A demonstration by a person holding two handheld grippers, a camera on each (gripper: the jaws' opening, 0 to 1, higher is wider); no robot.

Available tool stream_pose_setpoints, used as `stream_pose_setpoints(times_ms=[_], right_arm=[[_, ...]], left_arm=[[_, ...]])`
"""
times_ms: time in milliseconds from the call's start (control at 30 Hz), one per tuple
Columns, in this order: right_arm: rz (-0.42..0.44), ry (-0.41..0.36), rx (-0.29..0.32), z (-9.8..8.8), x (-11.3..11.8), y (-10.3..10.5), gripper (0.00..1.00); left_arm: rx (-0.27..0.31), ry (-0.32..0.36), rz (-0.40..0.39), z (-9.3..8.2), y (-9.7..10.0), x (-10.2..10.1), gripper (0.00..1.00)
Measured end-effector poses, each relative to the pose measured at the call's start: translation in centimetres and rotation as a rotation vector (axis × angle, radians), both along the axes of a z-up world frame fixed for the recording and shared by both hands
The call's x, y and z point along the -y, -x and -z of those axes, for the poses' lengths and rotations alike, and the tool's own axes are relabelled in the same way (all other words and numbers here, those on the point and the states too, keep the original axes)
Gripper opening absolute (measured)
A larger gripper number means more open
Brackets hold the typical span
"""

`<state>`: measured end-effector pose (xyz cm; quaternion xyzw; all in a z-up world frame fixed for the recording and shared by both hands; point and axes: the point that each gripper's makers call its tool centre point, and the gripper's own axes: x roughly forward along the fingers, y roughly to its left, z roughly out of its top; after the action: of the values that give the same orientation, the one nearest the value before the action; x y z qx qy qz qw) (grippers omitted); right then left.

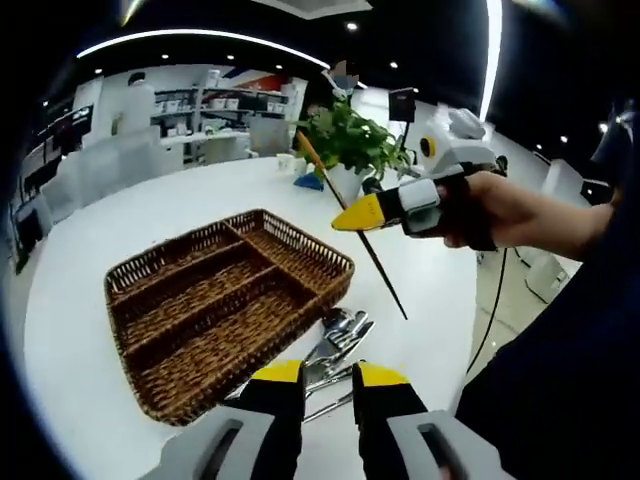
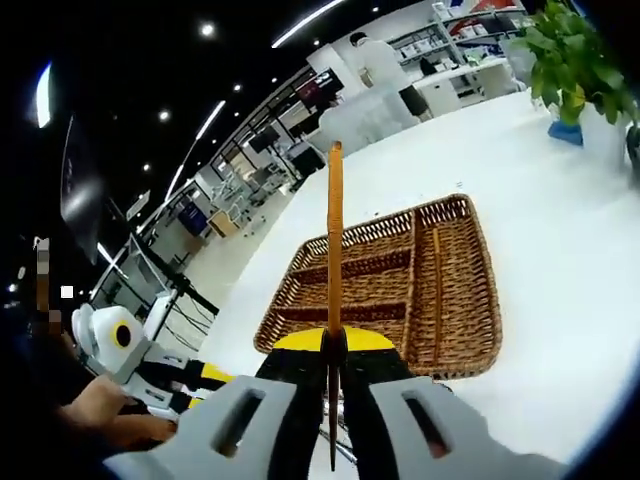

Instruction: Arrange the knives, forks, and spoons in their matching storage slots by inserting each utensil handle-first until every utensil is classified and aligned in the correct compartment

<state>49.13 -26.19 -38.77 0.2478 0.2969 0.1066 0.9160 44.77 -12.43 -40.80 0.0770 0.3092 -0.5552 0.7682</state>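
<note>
A brown wicker basket with several empty slots lies on the white table. Metal forks and spoons are piled by its near right corner. My left gripper hovers just over that pile, jaws slightly apart with nothing pinched; it is also at the lower left in the right gripper view. My right gripper is shut on a long thin utensil with an orange handle and a dark lower end, held in the air right of the basket and above the pile.
A potted green plant and a small blue object stand at the table's far side. The table edge runs close on the right, beside a person's hand. Shelves and desks fill the room behind.
</note>
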Motion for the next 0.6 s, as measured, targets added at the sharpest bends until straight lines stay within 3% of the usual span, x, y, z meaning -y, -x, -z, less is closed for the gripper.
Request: stream_pose_setpoints(times_ms=[400, 533, 600], right_arm=[[0.018, 0.053, -0.040, 0.4, 2.9, -2.0, 0.03], [0.020, 0.088, -0.070, 1.0, 4.2, -3.7, 0.03], [0.025, 0.101, -0.082, 1.2, 4.6, -4.2, 0.03]], left_arm=[[0.031, 0.035, -0.072, -0.2, -0.8, -1.8, 0.43], [0.051, 0.046, -0.089, -0.5, -0.9, -2.3, 0.56], [0.048, 0.053, -0.095, -0.5, -1.0, -2.6, 0.57]])
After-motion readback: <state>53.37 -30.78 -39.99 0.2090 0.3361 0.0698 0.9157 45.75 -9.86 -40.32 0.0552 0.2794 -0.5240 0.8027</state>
